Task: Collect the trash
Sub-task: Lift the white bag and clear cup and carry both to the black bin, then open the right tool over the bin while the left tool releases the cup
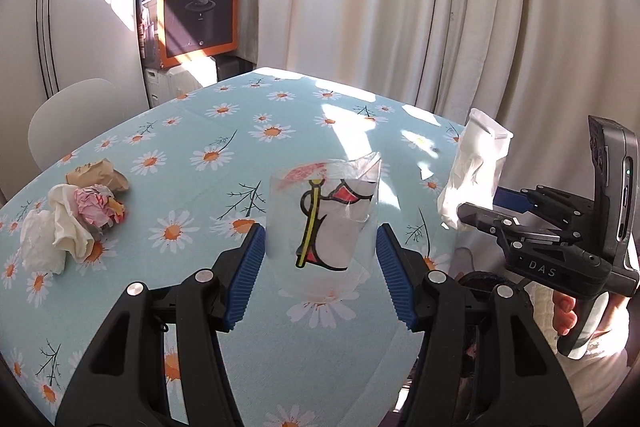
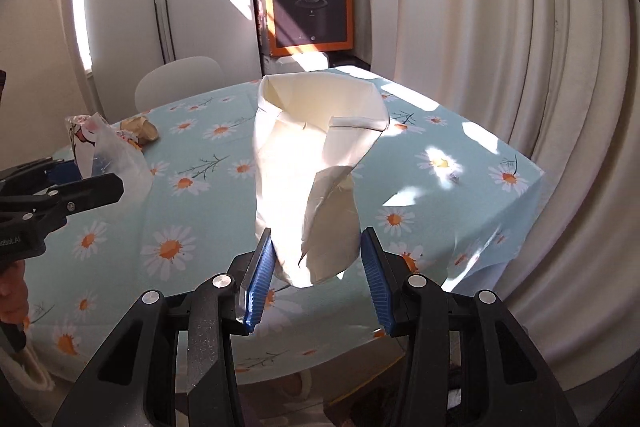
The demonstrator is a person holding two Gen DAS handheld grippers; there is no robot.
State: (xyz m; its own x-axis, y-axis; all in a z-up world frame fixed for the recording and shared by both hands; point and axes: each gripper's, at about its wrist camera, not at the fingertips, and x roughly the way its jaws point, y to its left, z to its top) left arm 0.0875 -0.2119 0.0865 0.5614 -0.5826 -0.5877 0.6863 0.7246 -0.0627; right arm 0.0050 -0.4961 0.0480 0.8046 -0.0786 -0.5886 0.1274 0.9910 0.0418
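1. The left gripper (image 1: 320,267) pinches a clear plastic bag with a red, yellow and black print (image 1: 326,223) between its 2 blue ribbed pads, holding it above the table.
2. The right gripper (image 2: 318,283) clamps the lower end of a white paper bag (image 2: 316,171), mouth open and facing up.
3. The daisy-print light-blue tablecloth (image 1: 224,131) lies under both bags.
4. On its left side sits a cluster of crumpled white, pink and brown paper scraps (image 1: 76,211), well apart from the grippers.
5. Beyond the table's far edge, an orange Philips cardboard box (image 1: 196,3) stands in the corner.
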